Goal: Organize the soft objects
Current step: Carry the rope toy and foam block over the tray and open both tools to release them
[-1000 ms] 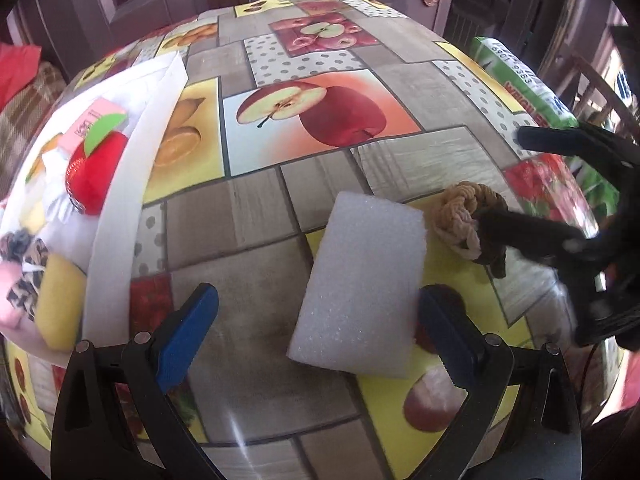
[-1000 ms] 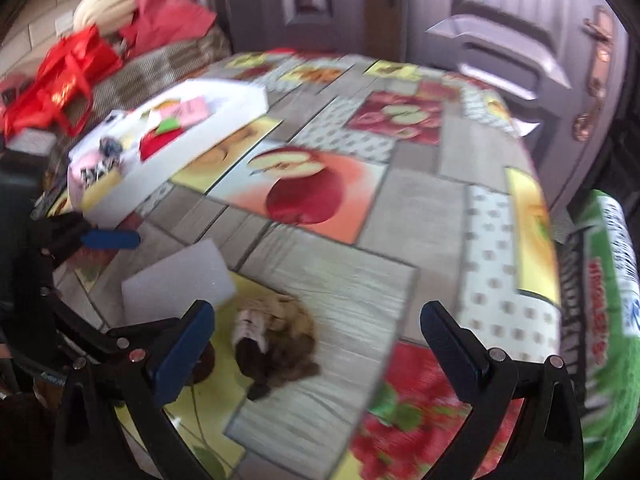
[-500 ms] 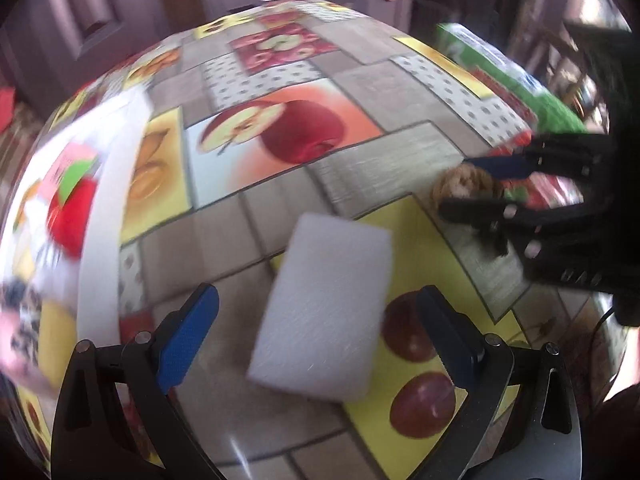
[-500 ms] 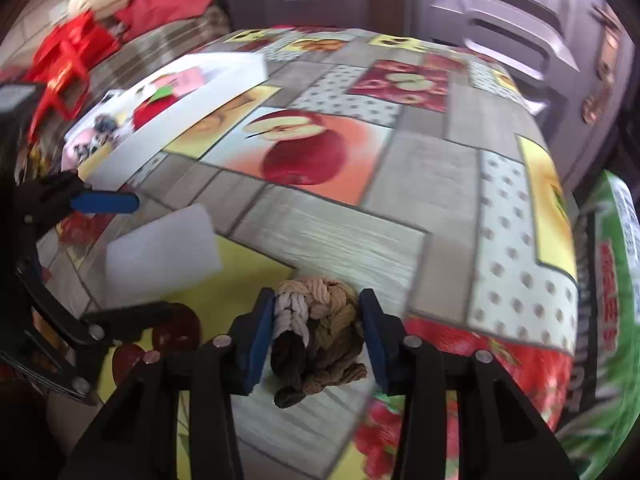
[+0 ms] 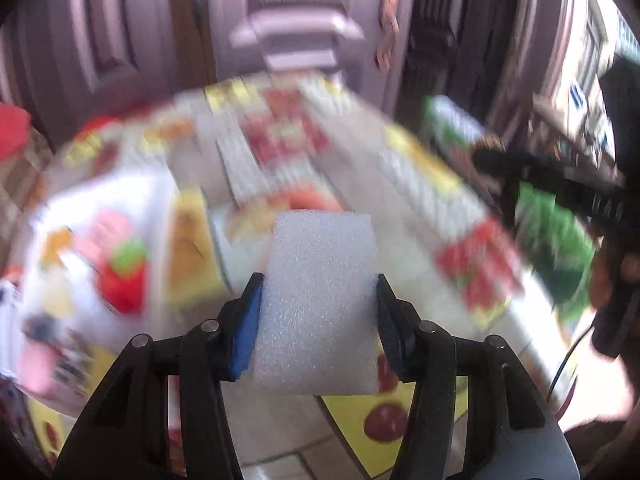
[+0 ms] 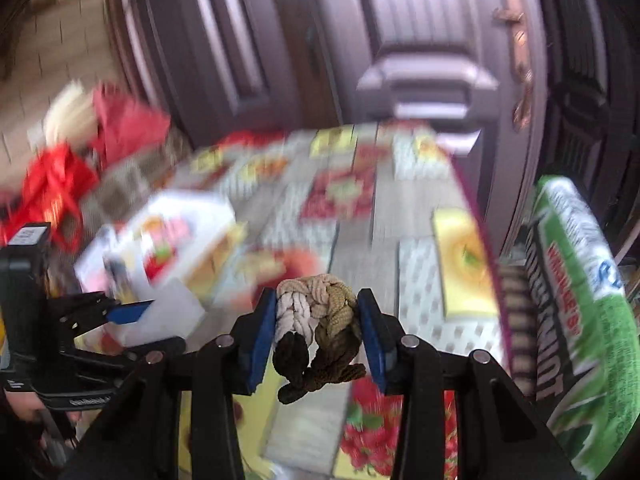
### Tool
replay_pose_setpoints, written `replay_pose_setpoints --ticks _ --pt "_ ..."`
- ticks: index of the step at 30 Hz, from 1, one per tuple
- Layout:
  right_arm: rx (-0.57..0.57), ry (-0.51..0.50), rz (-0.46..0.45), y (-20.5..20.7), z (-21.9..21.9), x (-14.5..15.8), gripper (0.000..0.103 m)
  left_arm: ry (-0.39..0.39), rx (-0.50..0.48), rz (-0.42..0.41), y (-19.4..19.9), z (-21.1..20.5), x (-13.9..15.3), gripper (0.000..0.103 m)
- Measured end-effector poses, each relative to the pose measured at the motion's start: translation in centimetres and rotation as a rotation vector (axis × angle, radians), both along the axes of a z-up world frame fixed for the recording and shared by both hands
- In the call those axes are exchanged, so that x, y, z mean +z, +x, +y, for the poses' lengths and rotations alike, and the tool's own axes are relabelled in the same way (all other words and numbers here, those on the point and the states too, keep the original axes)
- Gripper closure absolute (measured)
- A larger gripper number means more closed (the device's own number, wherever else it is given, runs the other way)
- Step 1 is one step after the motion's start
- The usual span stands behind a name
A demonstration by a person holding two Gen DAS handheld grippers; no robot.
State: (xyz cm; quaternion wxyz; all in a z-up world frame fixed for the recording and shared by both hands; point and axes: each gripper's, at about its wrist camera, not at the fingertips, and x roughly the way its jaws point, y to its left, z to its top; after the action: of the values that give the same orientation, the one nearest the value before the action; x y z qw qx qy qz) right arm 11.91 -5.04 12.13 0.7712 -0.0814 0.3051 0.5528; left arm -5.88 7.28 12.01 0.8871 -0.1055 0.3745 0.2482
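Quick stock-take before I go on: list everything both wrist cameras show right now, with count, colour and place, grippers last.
foam block: one, white, clamped between the left gripper's pads, off the table.
braided rope knot: one, cream, tan and dark brown, clamped in the right gripper.
white tray: one, far left of the table, holding blurred soft items, one red and green.
tablecloth: one, fruit-patterned patchwork, covering the table.
green printed bag: one, beyond the table's right edge.
red bags: a blurred heap, count unclear, back left off the table.
door: one, mauve, panelled, behind the table.
left gripper: black, blue pads, jaws have just been closing, now pressing the foam.
right gripper: black, blue pads, shut on the knot.
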Motion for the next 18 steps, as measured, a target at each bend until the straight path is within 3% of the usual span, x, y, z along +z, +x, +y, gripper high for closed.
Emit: replay_pose_setpoints --ticks 4,8,12,18 --pt "-0.060 0.189 -0.041 -0.8 -1.6 6.1 0.063 0.099 0.077 -0.162 -2.5 1.1 9.0 0.051" --pt "-0.115 0.403 -0.096 -2.7 -4.5 12.7 0.063 0.182 0.112 -0.298 -6.7 1.1 14.9 0.051" --pt "-0.139 0.485 -0.133 -4.9 -5.5 15.8 0.063 0.192 0.130 -0.357 -10.1 2.2 16.2 0.051" --pt "-0.140 0.483 -0.125 -8.3 -3.5 15.7 0.063 0.147 0.152 -0.379 -13.9 4.8 15.7 0.051"
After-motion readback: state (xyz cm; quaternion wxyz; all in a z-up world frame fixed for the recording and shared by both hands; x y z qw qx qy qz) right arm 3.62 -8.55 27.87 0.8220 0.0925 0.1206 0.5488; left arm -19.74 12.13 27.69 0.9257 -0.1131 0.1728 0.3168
